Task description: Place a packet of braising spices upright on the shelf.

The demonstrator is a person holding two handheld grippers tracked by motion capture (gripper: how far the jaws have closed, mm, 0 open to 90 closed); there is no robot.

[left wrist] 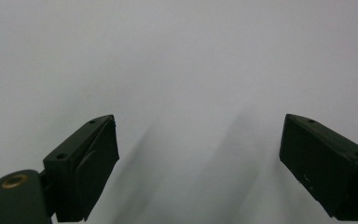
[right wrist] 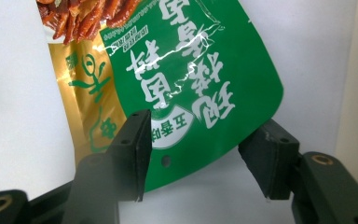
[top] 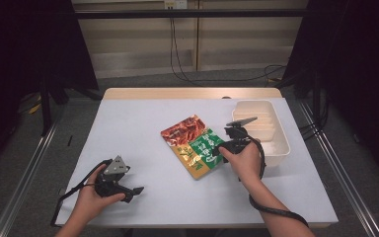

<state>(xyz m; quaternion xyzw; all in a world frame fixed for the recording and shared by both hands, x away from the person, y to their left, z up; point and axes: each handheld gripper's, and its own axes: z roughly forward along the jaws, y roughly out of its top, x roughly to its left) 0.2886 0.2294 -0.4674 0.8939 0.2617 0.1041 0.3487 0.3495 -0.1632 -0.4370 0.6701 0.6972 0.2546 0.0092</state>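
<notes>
Near the table's right edge, the right gripper (top: 223, 143) has its jaws spread around the green packet's (right wrist: 200, 84) end. That packet overlaps a red-and-gold packet (top: 185, 133) mid-table, beside a white tray (top: 281, 148). Toward the front-left corner, the left gripper (left wrist: 198, 163) rests spread, holding nothing.

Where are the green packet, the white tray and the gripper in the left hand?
green packet (top: 208, 146), high view, middle of its printed face
white tray (top: 280, 148), high view, near rim
left gripper (top: 137, 191), high view, between its jaw tips
</notes>
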